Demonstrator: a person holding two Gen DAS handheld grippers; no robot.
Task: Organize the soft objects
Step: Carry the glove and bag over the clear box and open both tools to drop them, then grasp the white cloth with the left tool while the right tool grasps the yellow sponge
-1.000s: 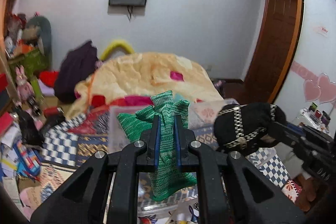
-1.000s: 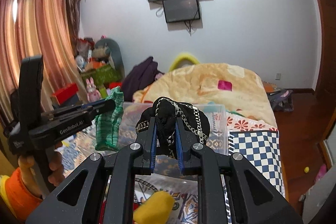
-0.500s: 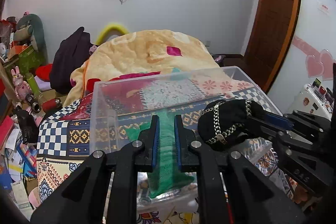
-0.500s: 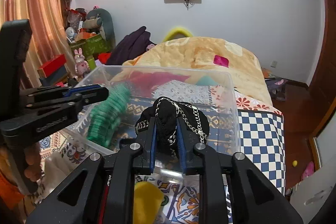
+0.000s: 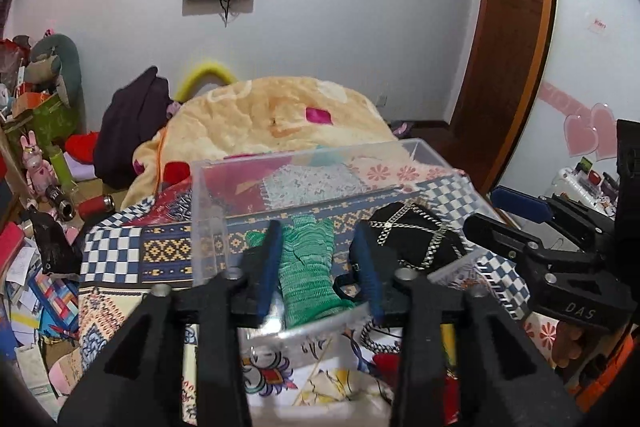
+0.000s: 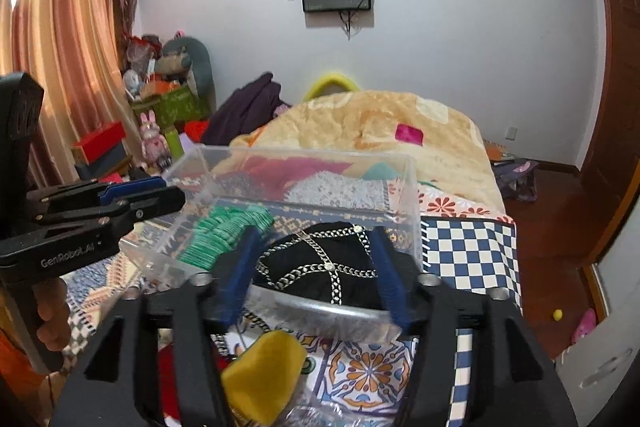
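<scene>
A clear plastic bin (image 5: 208,223) (image 6: 412,195) stands on the patterned bed cover. A green knit cloth (image 5: 310,267) (image 6: 224,231) lies inside it at the left. A black cap with silver chains (image 5: 416,241) (image 6: 320,267) lies inside at the right. My left gripper (image 5: 320,267) is open, its blue pads either side of the green cloth without gripping it. My right gripper (image 6: 316,267) is open, its pads either side of the black cap. Each gripper also shows in the other's view: the right one (image 5: 520,223), the left one (image 6: 136,195).
A yellow soft item (image 6: 264,371) lies on the bed in front of the bin. A beige blanket (image 5: 272,119) is heaped behind the bin. Toys and boxes (image 5: 44,115) crowd the left side. A wooden door (image 5: 508,67) is on the right.
Both grippers opened and let go: the green cloth and the black cap now rest in the bin. Before that both grippers lowered the items into the bin.
</scene>
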